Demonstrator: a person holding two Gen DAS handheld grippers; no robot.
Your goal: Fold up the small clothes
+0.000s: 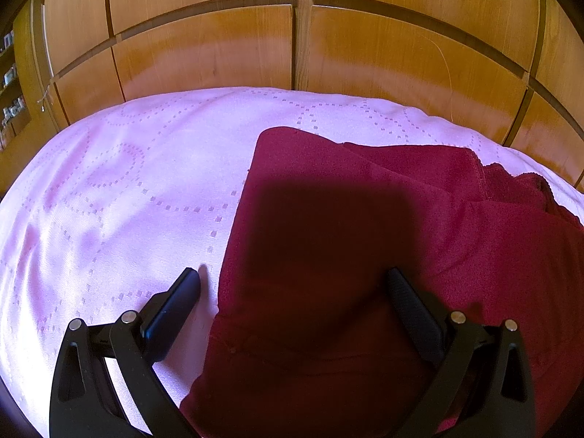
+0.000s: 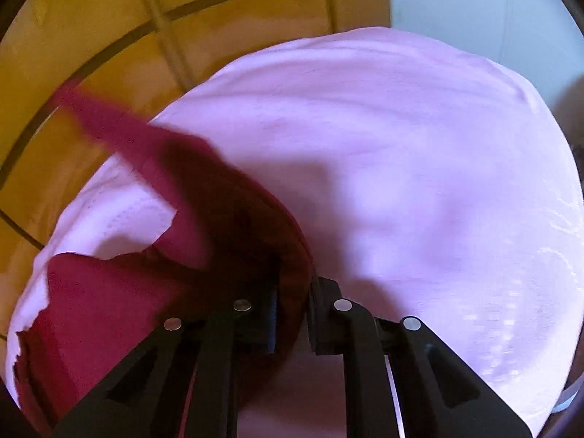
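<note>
Right now the dark red garment (image 1: 383, 219) lies on the pink bedspread (image 1: 127, 182), spread over its right half in my left wrist view, with a folded layer and a scalloped edge toward the far right. A square shadow falls across its middle. My left gripper (image 1: 292, 284) hovers over the near edge of the cloth with its fingers spread wide: one fingertip (image 1: 189, 284) sits above the bare bedspread just beside the garment's left edge, the other above the red fabric; I cannot tell whether either touches.

From the right wrist, my right gripper (image 2: 294, 284) is pinching a bunched fold of the same garment (image 2: 204, 197), and a blurred strip of it trails up and to the left. Behind the bed stand wooden wardrobe panels (image 1: 219, 47).
</note>
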